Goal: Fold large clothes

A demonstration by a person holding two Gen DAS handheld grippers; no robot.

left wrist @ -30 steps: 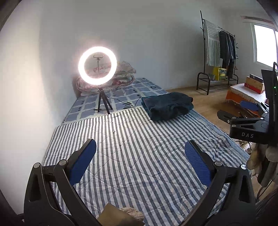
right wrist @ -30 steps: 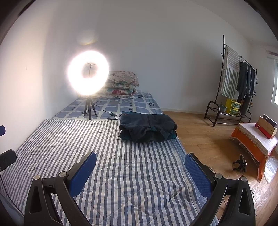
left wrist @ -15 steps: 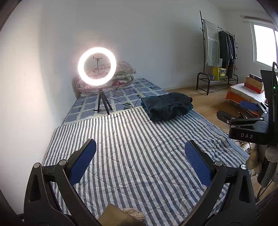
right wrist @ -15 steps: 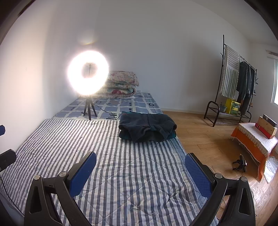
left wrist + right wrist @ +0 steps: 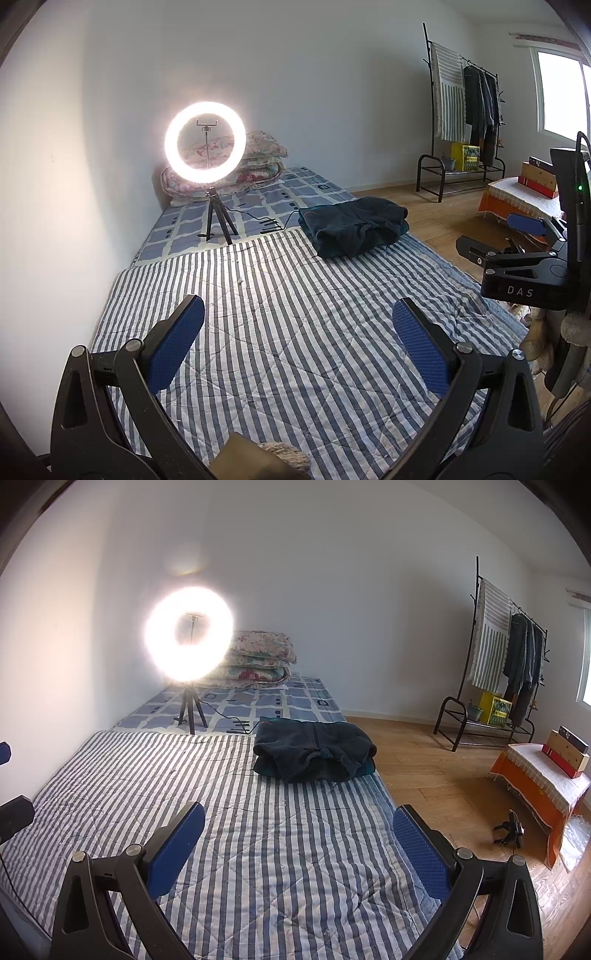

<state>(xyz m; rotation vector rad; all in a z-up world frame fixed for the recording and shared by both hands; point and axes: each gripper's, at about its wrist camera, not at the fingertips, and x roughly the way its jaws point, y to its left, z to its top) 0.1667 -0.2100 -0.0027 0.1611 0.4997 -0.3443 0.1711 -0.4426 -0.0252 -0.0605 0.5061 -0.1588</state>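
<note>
At the left of the frame the lit ring light [image 5: 189, 644] stands on its tripod on the bed [image 5: 295, 849]. Its cable runs toward the dark folded garment [image 5: 314, 753], centre-right near the bed's edge. The left gripper [image 5: 297, 345] and right gripper [image 5: 297, 830], lower centre in their own views, hold jaws wide and empty. A reach could snag that cable and topple the light. Against the earlier frames, almost nothing has shifted.
</note>
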